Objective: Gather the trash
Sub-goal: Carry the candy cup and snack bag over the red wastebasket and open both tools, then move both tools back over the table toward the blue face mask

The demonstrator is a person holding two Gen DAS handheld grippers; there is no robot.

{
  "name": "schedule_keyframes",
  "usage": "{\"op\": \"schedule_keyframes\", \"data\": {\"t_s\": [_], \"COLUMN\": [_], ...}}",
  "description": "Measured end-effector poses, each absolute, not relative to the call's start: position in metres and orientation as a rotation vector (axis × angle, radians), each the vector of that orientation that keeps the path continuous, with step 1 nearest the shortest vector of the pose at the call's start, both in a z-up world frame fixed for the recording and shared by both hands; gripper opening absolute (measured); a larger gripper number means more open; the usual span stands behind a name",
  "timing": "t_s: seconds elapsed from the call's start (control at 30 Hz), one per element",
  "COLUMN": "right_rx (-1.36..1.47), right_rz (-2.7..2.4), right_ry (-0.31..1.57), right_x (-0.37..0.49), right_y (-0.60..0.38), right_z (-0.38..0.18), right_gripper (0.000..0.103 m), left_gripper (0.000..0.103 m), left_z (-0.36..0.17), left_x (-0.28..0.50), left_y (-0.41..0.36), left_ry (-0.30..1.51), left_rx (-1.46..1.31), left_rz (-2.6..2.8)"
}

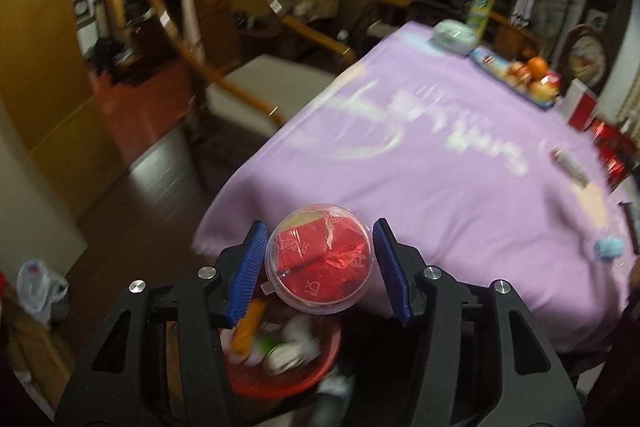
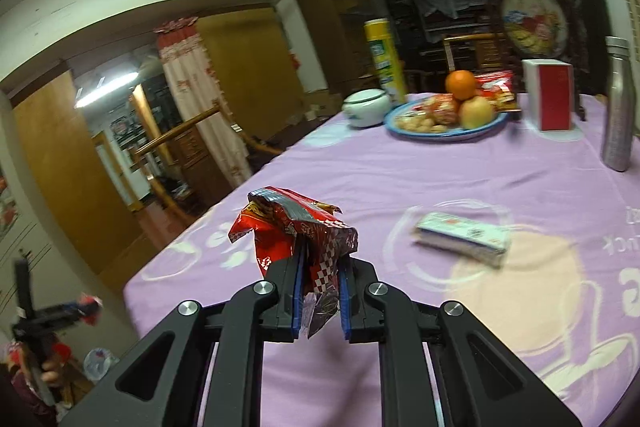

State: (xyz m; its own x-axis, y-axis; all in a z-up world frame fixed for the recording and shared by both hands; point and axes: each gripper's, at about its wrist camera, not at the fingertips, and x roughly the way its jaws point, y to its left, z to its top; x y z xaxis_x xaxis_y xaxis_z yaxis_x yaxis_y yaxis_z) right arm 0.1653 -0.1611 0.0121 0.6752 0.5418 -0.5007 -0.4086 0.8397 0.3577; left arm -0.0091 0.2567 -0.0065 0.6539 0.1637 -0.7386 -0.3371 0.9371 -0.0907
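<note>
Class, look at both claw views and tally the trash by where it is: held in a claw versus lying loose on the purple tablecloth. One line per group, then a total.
Held in a claw: 2 (clear plastic cup, red snack wrapper)
Loose on the tablecloth: 2 (small white carton, blue crumpled wad)
Total: 4

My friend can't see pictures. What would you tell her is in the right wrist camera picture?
The right tool is shut on a crumpled red snack wrapper, held above a purple tablecloth. A small white box lies on the cloth nearby. Farther back sit a blue plate of fruit and snacks, a white lidded jar, a yellow can and a steel bottle.
</note>
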Motion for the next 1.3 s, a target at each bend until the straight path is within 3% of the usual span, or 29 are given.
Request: {"op": "schedule_keyframes", "data": {"t_s": [0.23, 0.37, 0.57, 0.93, 1.03, 1.07, 1.3], "right_rx": [0.154, 0.102, 0.003, -0.252, -0.333, -0.35, -0.357], "right_rz": [0.683, 0.782, 0.953, 1.091, 1.107, 1.109, 1.1], "right_ry": [0.66, 0.682, 0.778, 0.945, 0.973, 0.983, 1.016], "right_x": [0.132, 0.109, 0.074, 0.025, 0.018, 0.016, 0.018], "right_y": [-0.091, -0.043, 0.036, 0.163, 0.194, 0.202, 0.216], "right_z": [0.027, 0.031, 0.023, -0.032, -0.051, -0.056, -0.06], "right_gripper": [0.015, 0.015, 0.015, 0.015, 0.024, 0.036, 0.04], "left_gripper": [0.056, 0.086, 0.095, 0.096, 0.096, 0.096, 0.096], "left_z": [-0.07, -0.073, -0.046, -0.045, -0.054, -0.059, -0.071], "left_x": [-0.025, -0.034, -0.051, -0.076, -0.082, -0.083, -0.084], "left_y": [0.296, 0.306, 0.324, 0.369, 0.38, 0.386, 0.396], "left_ry": [0.996, 0.971, 0.81, 0.694, 0.696, 0.706, 0.724], "left_rx": [-0.277, -0.273, -0.256, -0.247, -0.265, -0.287, -0.346], "left_rz": [0.3, 0.326, 0.415, 0.575, 0.597, 0.591, 0.581]}}
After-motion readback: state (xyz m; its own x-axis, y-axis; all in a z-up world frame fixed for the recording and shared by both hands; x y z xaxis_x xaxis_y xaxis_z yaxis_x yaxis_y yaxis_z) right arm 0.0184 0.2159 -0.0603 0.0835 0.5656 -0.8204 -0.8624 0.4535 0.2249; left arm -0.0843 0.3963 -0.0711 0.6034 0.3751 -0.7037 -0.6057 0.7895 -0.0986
